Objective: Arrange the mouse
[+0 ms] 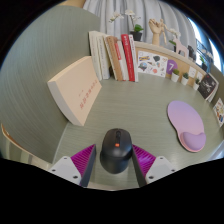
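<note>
The mouse (116,154) sits between the gripper (115,160) fingers, its long axis running straight ahead along them; the magenta pads (80,160) lie close at either flank, though whether they are truly pressing on it I cannot tell. The lilac mouse pad (184,125) lies ahead and well off to the right, with bare table (130,110) between. The cardboard box (74,90) and books (112,55) stand off to the left and beyond.
</note>
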Demonstrator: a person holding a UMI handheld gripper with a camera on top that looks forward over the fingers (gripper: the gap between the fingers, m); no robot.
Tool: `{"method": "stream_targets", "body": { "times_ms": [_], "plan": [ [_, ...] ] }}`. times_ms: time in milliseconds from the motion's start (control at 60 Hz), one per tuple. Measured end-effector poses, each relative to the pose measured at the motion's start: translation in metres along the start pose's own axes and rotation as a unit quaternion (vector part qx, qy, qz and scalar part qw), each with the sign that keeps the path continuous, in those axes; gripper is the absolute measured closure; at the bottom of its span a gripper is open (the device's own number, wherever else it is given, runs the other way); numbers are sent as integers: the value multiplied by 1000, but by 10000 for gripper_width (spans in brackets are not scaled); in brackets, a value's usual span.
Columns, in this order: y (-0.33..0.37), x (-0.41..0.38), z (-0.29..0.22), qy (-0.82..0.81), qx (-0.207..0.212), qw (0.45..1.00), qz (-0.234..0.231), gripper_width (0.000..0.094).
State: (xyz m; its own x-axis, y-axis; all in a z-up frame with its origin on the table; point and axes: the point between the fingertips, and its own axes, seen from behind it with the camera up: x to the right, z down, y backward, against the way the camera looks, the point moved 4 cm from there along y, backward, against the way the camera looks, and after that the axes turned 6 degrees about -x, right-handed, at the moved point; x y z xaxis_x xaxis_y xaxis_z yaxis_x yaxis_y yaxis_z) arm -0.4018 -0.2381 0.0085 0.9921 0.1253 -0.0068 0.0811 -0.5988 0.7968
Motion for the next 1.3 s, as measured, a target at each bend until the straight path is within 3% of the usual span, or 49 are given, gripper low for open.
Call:
{"method": "stream_targets", "body": {
  "times_ms": [383,683,967,1083,1233,1300],
  "plan": [
    [-5,5,-6,-29,13,999,22,544],
    [5,16,-27,-8,-8,1000,21,550],
    [105,135,-174,-57,141,987,61,549],
    [114,197,-200,-73,171,979,82,548],
    [76,269,-183,-74,131,984,96,550],
    [55,287,-169,-77,100,989,80,550]
  ]
}}
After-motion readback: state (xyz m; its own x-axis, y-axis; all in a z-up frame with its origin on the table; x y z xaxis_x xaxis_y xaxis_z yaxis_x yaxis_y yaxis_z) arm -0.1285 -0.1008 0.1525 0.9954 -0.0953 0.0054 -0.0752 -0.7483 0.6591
